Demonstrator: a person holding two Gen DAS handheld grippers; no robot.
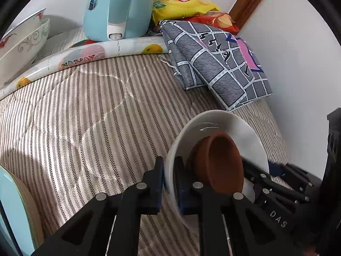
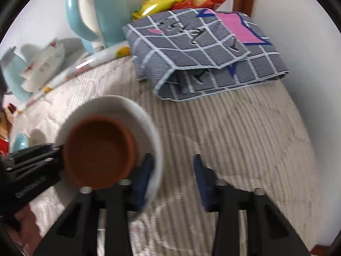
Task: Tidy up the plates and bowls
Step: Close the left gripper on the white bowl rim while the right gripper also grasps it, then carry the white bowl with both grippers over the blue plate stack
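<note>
A white bowl [image 1: 213, 123] with a smaller brown bowl [image 1: 223, 162] nested inside it sits tilted over the striped cover [image 1: 85, 117]. My left gripper [image 1: 169, 183] is shut on the white bowl's near rim, one finger inside and one outside. In the right wrist view the white bowl [image 2: 119, 104] and brown bowl [image 2: 98, 151] are at lower left. My right gripper [image 2: 173, 177] straddles the rim: its left finger lies against the inside, and its right finger stands clear of the rim. The left gripper [image 2: 55, 151] holds the opposite rim. The right gripper [image 1: 264, 168] also shows at the bowl's far side.
At the back stand a light-blue kettle [image 1: 117, 8], stacked patterned bowls [image 1: 23, 38] and snack bags [image 1: 183, 4]. A folded grey checked cloth [image 1: 217, 64] lies close behind the white bowl. A fruit-printed mat [image 1: 89, 53] borders the cover. A white wall [image 1: 298, 64] closes the right side.
</note>
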